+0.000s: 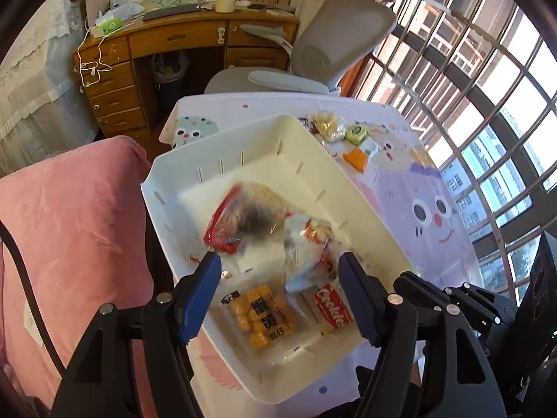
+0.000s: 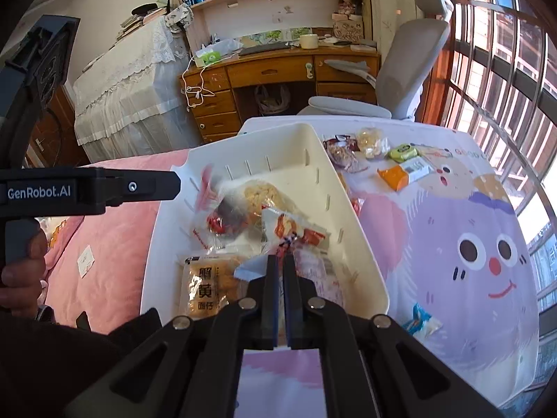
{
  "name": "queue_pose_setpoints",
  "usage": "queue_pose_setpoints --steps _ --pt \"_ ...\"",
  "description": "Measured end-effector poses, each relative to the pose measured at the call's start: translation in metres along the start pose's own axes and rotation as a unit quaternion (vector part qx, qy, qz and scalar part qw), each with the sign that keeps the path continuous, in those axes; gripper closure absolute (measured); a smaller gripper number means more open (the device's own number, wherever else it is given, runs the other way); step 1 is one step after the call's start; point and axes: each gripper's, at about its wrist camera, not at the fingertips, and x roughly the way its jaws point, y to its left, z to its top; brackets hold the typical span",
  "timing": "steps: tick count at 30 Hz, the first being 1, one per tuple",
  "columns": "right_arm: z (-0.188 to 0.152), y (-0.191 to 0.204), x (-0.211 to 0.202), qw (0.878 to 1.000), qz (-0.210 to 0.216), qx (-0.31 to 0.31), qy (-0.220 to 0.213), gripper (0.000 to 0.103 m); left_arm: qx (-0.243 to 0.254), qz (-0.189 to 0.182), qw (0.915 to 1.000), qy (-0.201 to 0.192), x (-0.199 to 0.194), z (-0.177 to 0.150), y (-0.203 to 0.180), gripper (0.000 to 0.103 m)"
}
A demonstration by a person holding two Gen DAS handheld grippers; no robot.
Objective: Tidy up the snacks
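A white bin (image 1: 195, 170) (image 2: 351, 209) sits on the cartoon tablecloth and holds several snack packs: a red-edged clear bag (image 1: 243, 216) (image 2: 240, 205), a yellow snack pack (image 1: 264, 313) (image 2: 205, 289), and a Cookie pack (image 1: 330, 306). My left gripper (image 1: 280, 261) is open and empty above the bin's near end. My right gripper (image 2: 281, 261) is shut on a clear and white snack bag (image 2: 296, 233) (image 1: 310, 244), held over the bin.
Loose snacks lie on the table beyond the bin: an orange pack (image 2: 400, 174) (image 1: 357, 158), a green pack (image 2: 403, 152), clear bags (image 2: 372, 142). A blue-white pack (image 2: 423, 324) lies near the front. A pink cushion (image 1: 76, 216) is left, a grey chair (image 1: 330, 45) behind.
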Motion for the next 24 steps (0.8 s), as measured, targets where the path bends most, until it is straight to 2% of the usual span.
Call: queue_pose_setpoints --steps 10,14,22,24 --pt "-0.015 -0.017 -0.003 0.998 -0.029 0.048 0.025 0.1 0.028 0.025 0.9991 0.021 0.002 -0.005 -0.011 0.029" --pt "-0.023 -0.031 -0.006 0.996 -0.041 0.076 0.036 0.099 0.049 0.021 0.9983 0.022 0.002 -0.004 -0.021 0.028" --pt "-0.048 -0.07 -0.012 0.982 -0.053 0.17 0.059 0.089 0.092 0.006 0.995 0.039 0.004 0.008 -0.045 0.028" --pt "-0.054 -0.08 -0.013 0.977 -0.055 0.195 0.065 0.082 0.104 0.004 0.9937 0.043 0.006 0.013 -0.051 0.028"
